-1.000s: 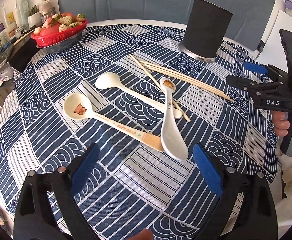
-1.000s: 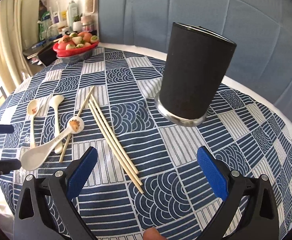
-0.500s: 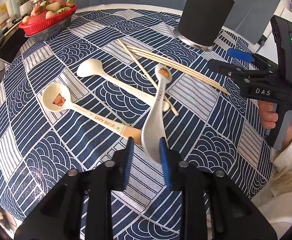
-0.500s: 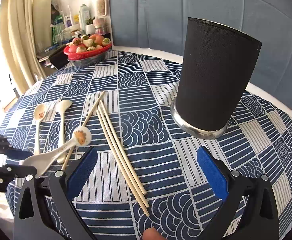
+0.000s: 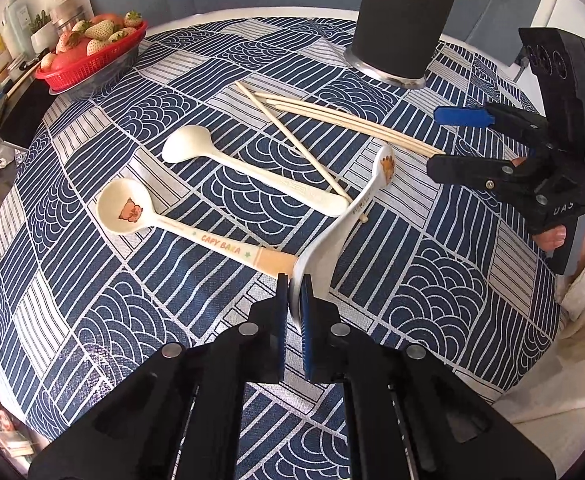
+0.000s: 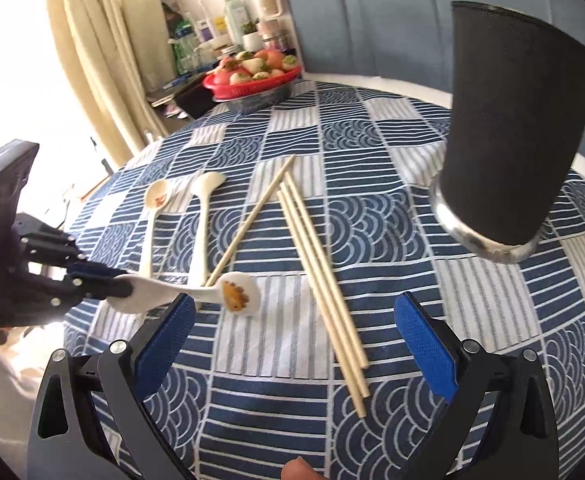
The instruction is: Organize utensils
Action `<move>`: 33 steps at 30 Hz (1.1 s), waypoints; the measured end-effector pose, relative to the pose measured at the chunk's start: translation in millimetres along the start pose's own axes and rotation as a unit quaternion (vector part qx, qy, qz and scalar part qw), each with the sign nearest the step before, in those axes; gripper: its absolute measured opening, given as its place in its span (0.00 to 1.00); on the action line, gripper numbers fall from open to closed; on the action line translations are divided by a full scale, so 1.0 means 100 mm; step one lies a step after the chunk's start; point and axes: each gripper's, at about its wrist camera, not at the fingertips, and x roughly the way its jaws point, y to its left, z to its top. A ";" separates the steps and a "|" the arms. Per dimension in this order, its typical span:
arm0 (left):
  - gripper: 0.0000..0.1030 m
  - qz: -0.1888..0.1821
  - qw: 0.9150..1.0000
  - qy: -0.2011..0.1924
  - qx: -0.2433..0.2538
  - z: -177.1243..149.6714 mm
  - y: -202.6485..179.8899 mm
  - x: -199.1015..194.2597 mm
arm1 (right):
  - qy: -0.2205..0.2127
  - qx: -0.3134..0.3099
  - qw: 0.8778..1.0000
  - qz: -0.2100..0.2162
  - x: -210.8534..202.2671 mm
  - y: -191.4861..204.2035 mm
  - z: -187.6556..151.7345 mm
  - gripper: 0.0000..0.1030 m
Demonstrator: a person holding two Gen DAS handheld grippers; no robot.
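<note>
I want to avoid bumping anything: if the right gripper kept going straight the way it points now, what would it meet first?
Most likely the three parallel chopsticks on the tablecloth, which lie between the open fingers of the right gripper. The black holder sits off to the right of that line. Depth is hard to judge in this fisheye view.

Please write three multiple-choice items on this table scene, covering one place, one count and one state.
1. Where does the red fruit basket stand?
A. beside the black cup
B. at the table's far edge
C. on the chopsticks

2. How many spoons are in view?
A. two
B. three
C. five

3. What is the left gripper doing?
A. clamping the paw-print spoon
B. hanging open
C. holding chopsticks

Answers: 1 B, the basket sits at the rim, apart from the black cup. 2 B, two lie flat, one is gripped. 3 A, its pads pinch the spoon's bowl end.
</note>
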 end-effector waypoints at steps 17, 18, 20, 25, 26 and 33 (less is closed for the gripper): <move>0.06 -0.039 0.997 -0.017 0.068 0.01 0.06 -0.04 | 0.040 -0.025 0.995 0.090 0.17 0.04 0.04 0.47; 0.06 -0.039 0.996 -0.018 0.072 0.01 0.05 -0.04 | 0.042 -0.028 0.994 0.096 0.18 0.06 0.04 0.34; 0.06 -0.032 0.996 -0.020 0.079 0.02 0.07 -0.02 | 0.032 -0.029 0.994 0.098 0.13 0.07 0.04 0.22; 0.06 -0.048 0.995 -0.025 0.085 0.07 0.13 0.00 | 0.019 -0.021 0.994 0.107 0.02 0.03 0.04 0.18; 0.06 -0.047 0.995 -0.027 0.087 0.09 0.14 0.00 | 0.017 -0.023 0.994 0.103 0.00 0.04 0.05 0.18; 0.08 -0.053 0.992 -0.044 0.104 0.24 0.18 0.01 | 0.013 -0.040 0.994 0.100 -0.20 0.06 0.12 0.13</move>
